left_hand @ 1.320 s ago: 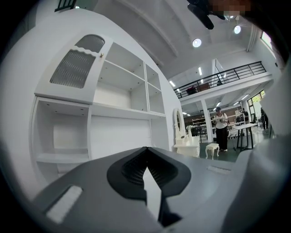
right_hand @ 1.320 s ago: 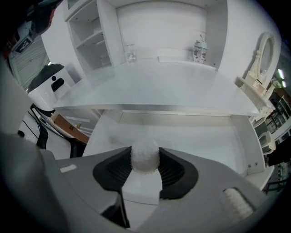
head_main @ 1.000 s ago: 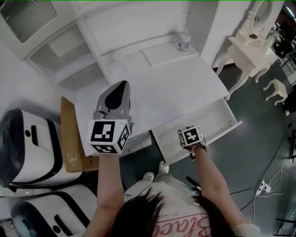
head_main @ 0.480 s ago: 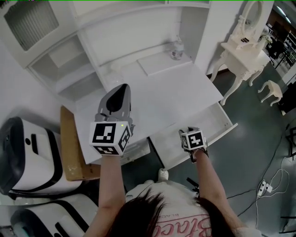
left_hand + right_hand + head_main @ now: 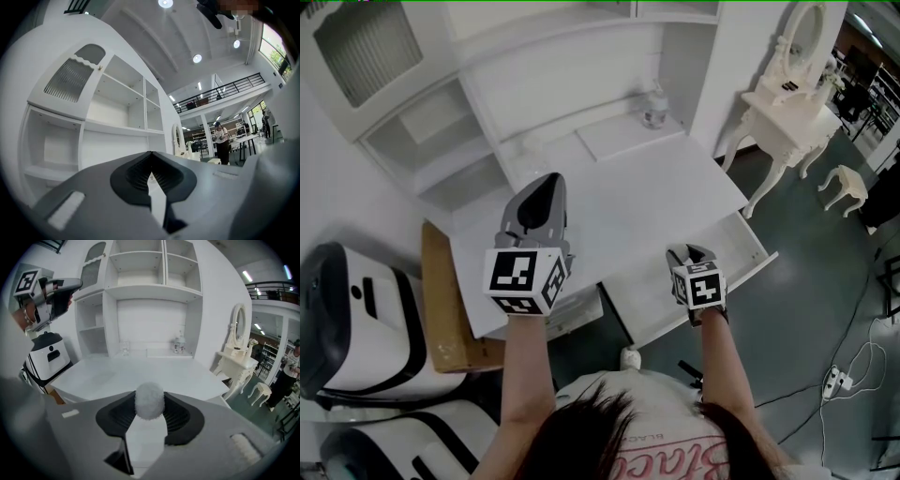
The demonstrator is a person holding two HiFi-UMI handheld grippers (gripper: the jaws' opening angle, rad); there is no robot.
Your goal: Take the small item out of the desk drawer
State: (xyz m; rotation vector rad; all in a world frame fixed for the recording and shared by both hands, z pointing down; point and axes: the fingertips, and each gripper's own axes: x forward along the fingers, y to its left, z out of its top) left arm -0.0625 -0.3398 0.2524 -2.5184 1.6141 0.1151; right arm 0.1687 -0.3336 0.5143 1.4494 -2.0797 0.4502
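A small white fuzzy ball [image 5: 149, 401] sits pinched between the black pads of my right gripper [image 5: 149, 405], which is shut on it. In the head view the right gripper [image 5: 687, 253] hangs over the open white drawer [image 5: 741, 264] at the front right of the white desk [image 5: 619, 202]; the ball is hidden there behind the gripper. My left gripper [image 5: 546, 185] is held up above the desk's left part, pointing at the shelves. Its jaws meet at the tip with nothing between them [image 5: 151, 157].
White shelves [image 5: 441, 131] rise behind the desk, with a glass bottle [image 5: 654, 108] at the back. Two white and black machines [image 5: 356, 309] and a cardboard piece [image 5: 441, 300] stand at the left. A white dressing table [image 5: 783, 98] and a stool [image 5: 847, 186] stand at the right.
My right gripper has risen from the drawer and moved slightly forward toward the desk top. The left gripper has stayed nearly still. The head view has tilted a little.
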